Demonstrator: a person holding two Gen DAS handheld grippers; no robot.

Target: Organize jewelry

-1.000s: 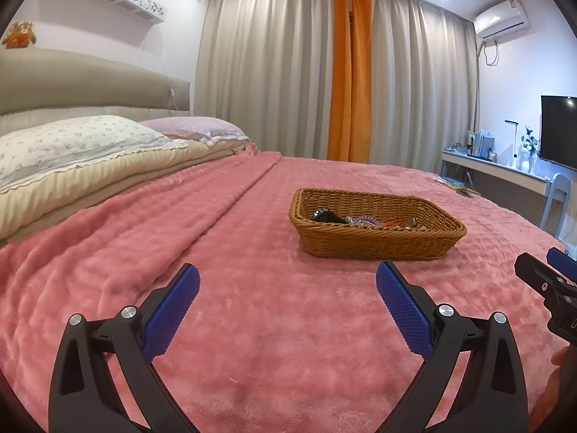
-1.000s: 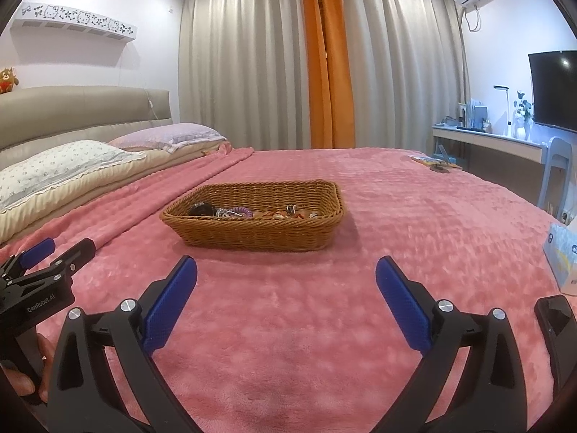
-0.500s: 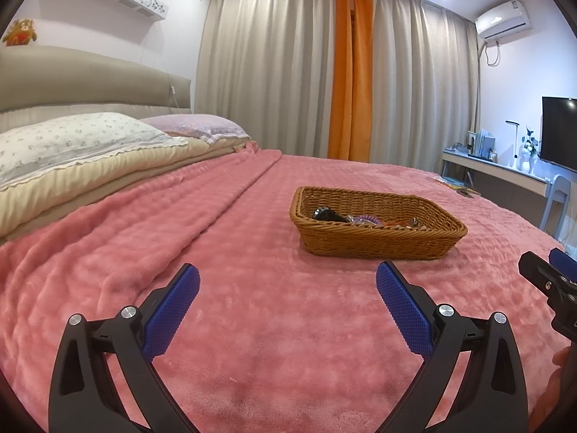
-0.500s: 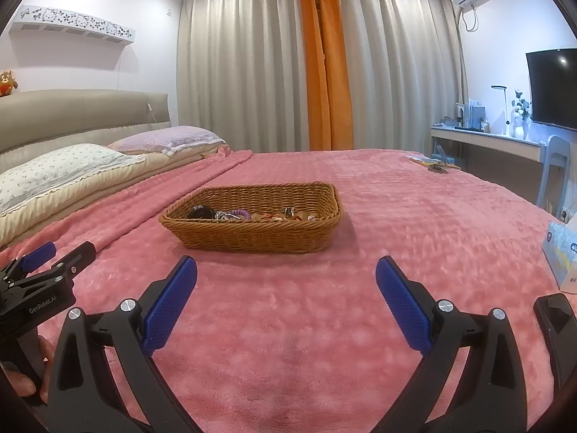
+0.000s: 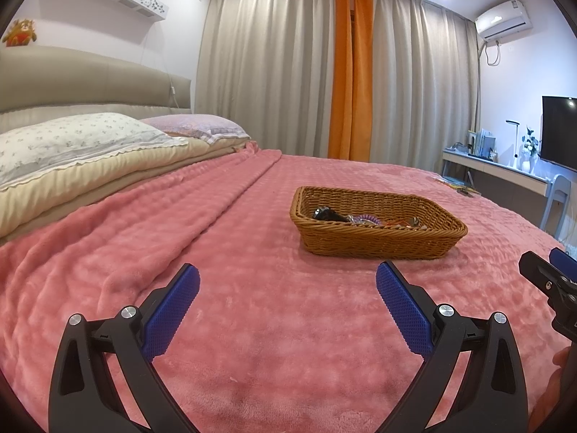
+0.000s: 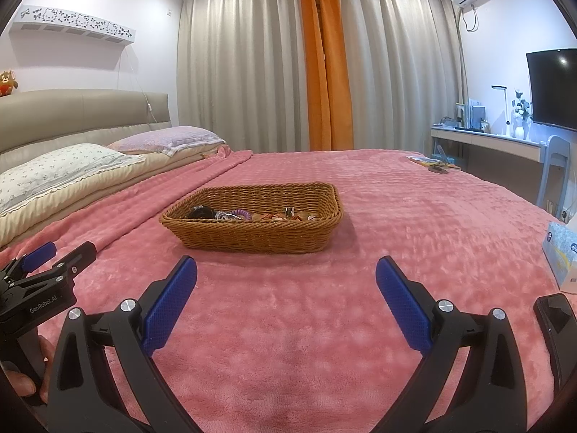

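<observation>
A brown wicker basket sits on the pink bedspread, also in the right wrist view. Inside lie mixed jewelry pieces: a black item, a purple coil, and small metal and beaded pieces. My left gripper is open and empty, hovering above the blanket short of the basket. My right gripper is open and empty, just in front of the basket. Each gripper shows at the edge of the other's view.
Pillows and a padded headboard lie to the left. A tissue box sits at the bed's right edge. A desk, a chair and a TV stand beyond on the right. Curtains hang behind.
Both grippers have drifted slightly; the basket sits a bit lower in both views. Jaws stay open.
</observation>
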